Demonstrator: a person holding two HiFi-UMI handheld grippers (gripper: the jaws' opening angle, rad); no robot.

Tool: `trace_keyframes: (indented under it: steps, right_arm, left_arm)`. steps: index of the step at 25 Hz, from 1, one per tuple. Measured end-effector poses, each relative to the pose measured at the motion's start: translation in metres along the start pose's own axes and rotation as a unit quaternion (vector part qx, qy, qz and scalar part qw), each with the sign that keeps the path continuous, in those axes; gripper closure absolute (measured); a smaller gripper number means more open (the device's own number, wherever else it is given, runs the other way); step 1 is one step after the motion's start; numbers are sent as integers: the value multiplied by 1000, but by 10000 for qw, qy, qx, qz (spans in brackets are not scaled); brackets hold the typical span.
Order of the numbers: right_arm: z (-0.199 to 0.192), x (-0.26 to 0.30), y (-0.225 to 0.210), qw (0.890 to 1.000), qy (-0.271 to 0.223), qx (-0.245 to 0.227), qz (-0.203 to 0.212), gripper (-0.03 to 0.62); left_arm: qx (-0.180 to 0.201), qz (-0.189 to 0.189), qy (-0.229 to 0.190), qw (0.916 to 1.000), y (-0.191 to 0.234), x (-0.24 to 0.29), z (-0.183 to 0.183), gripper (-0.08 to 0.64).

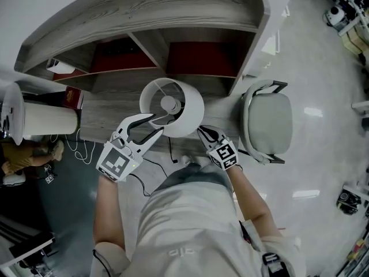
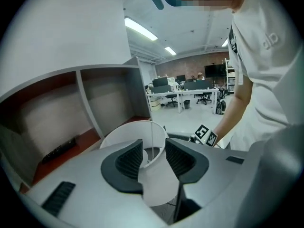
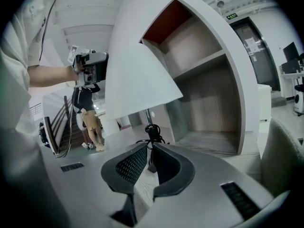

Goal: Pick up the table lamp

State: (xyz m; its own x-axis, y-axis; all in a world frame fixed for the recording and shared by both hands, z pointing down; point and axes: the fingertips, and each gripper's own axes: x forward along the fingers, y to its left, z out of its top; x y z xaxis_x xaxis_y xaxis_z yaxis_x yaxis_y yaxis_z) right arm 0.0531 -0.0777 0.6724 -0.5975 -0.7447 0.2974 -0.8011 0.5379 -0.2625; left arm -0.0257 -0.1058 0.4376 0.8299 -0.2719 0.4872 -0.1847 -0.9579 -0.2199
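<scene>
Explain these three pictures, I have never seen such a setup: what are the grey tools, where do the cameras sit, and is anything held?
There is no robot: a person holds a grey two-jaw gripper in each hand. The head view looks down from the person's head; each gripper view looks along that gripper's own jaws. A white table lamp with a tapered shade stands on the grey wood-grain desk, a grey chair beside it. The left gripper has its jaws wide apart with the shade's wall between them, unclamped. The right gripper, jaws barely apart and empty, points at the lamp's thin stem. Nothing is held.
</scene>
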Motion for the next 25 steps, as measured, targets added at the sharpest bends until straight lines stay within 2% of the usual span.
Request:
trace_keyframes:
  steps: [2, 4, 7, 10, 12, 20, 25]
  right_arm:
    - [-2, 5, -1, 10000, -33, -3, -31, 527]
    - [-3, 10, -2, 9999, -100, 2, -67, 507]
    - [-1, 20, -3, 9997, -213, -23, -84, 490]
    - [1, 31, -2, 9996, -279, -93, -54, 473]
    - [3, 37, -1, 9994, -309, -112, -43, 462]
    - [8, 60, -1, 9990, -422, -126, 23, 429]
    - [13, 74, 3, 9988, -452, -160, 89, 409]
  left_arm:
    - [290, -169, 74, 9994, -3, 4, -7, 405]
    - [229, -206, 58, 9995, -3, 6, -9, 399]
    - [361, -272, -53, 9990, -2, 6, -8, 402]
    - [889, -308, 1, 9956, -8, 5, -14, 423]
    - [1029, -382, 14, 9940, -11, 6, -16, 428]
    - [974, -866, -3, 9915, -13, 11, -18, 431]
    - [842, -867, -296, 9922, 5, -1, -14, 431]
